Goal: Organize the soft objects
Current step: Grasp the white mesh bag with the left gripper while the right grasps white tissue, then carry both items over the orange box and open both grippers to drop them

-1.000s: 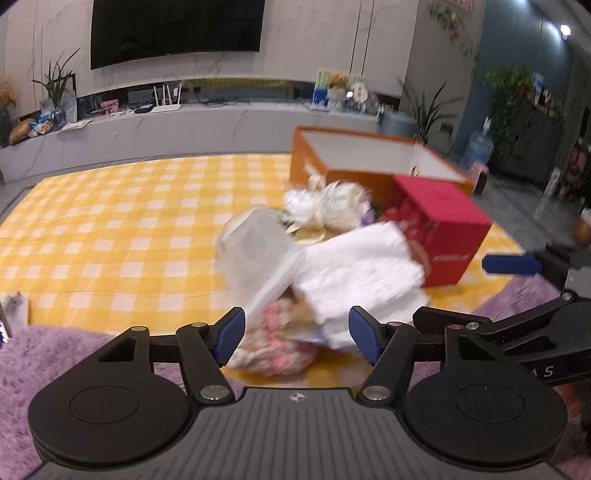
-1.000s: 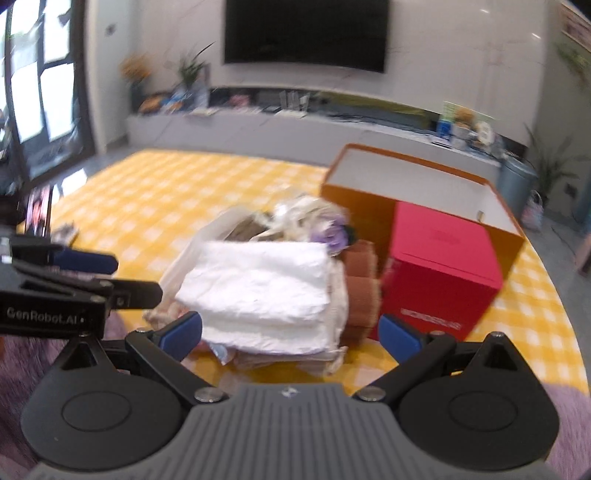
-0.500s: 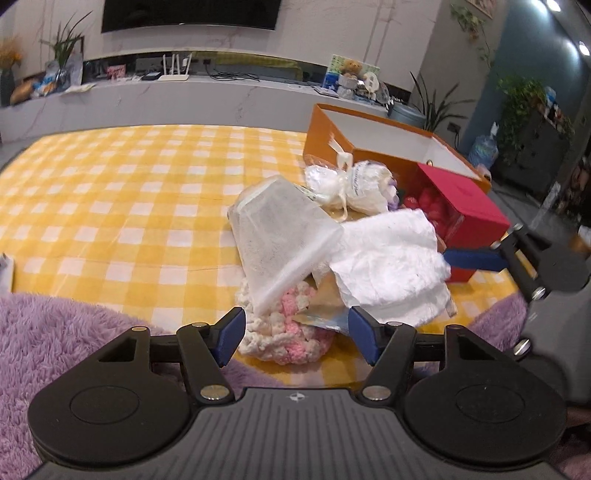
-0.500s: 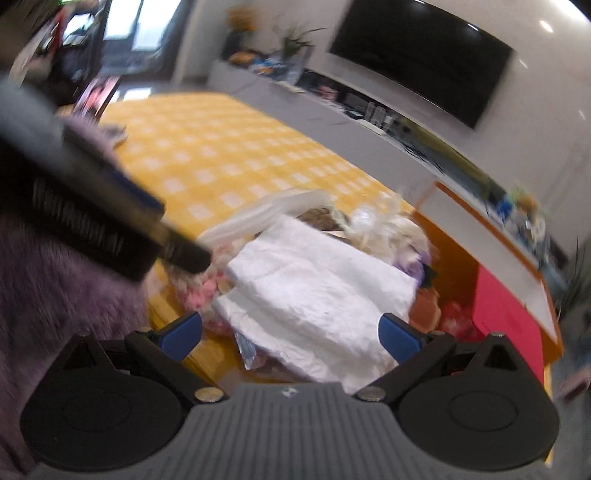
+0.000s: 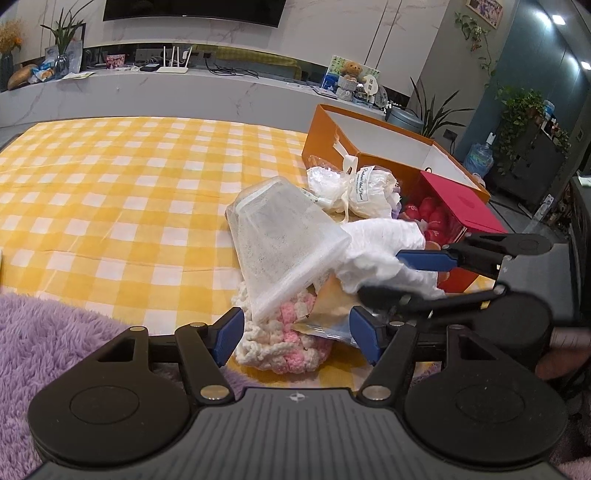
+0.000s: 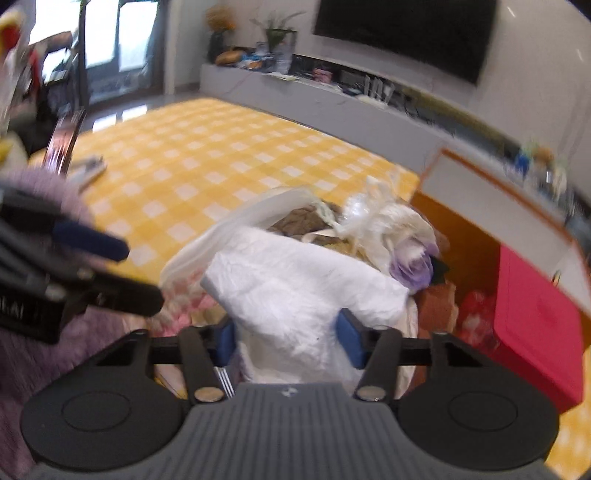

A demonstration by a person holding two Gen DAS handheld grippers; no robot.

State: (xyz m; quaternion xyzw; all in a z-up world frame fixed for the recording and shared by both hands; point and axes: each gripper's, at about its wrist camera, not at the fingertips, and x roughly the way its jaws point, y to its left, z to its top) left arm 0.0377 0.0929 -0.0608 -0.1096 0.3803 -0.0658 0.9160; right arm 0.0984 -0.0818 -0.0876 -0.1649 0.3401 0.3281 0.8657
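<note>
A pile of soft things sits at the centre of both wrist views, on a yellow-and-white checked cloth (image 5: 110, 192). In the right wrist view the right gripper (image 6: 288, 339), at lower centre, is closing its jaws on a folded white crinkled cloth (image 6: 295, 291), whose near end lies between the blue pads; the pads look to be at or very near the fabric, but a firm pinch is not yet clear. In the left wrist view the left gripper (image 5: 295, 332) sits at lower centre with its jaws spread wide and empty, just in front of a pink-and-white knitted piece (image 5: 288, 347) at the bottom of the pile. A translucent mesh bag (image 5: 284, 251) leans across the pile, and a white tied bundle (image 5: 351, 192) lies behind it. To do this step well, the right jaws should probably close fully on the whole fold, not one loose layer, then lift slowly so the mesh bag and bundle resting nearby are not dragged along. At the right of the frame stand an open orange box (image 5: 373, 136) and a red box (image 5: 461, 210) with red soft items, touching the pile. A purple shaggy rug (image 5: 55, 332) fills the lower left. Beyond, at the top, a long grey shelf (image 5: 147, 92) runs under a dark wall screen (image 5: 192, 11), with potted plants around the room.
</note>
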